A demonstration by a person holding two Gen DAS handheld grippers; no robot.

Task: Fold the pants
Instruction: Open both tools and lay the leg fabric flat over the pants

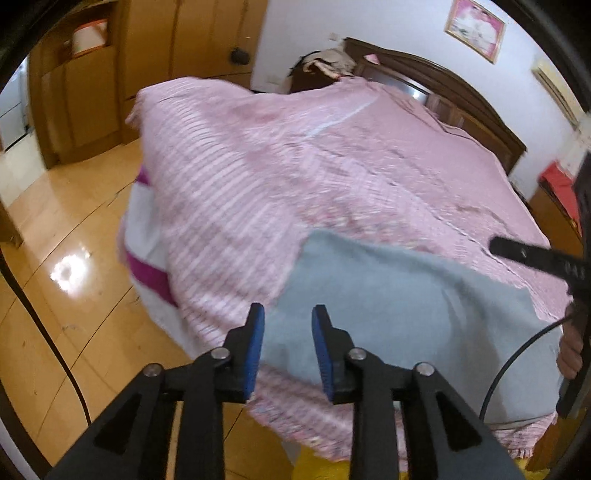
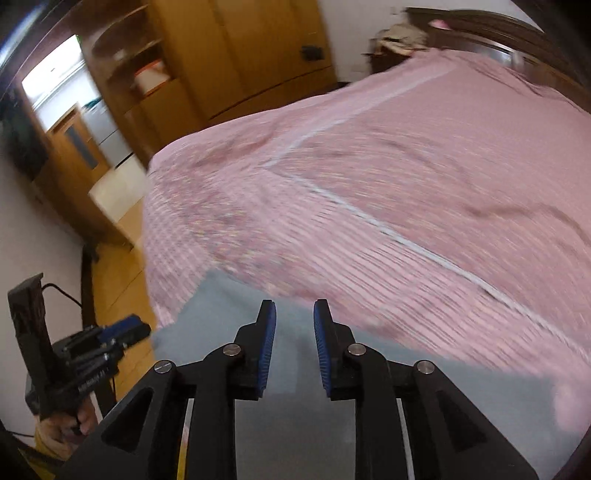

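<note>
Grey pants (image 1: 406, 302) lie on the bed (image 1: 332, 166), seemingly folded; left gripper (image 1: 288, 350) and right gripper (image 2: 294, 347) hover open; next, grasp an edge.

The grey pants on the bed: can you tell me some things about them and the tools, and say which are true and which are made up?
1. The grey pants lie on a pink bedspread. True.
2. The left tool is clamped shut on the pants. False: its jaws are apart and hold nothing.
3. The right tool is open. True.
4. The floor is covered in blue carpet. False: it is shiny yellow-brown.
5. A framed picture hangs on the wall. True.
</note>
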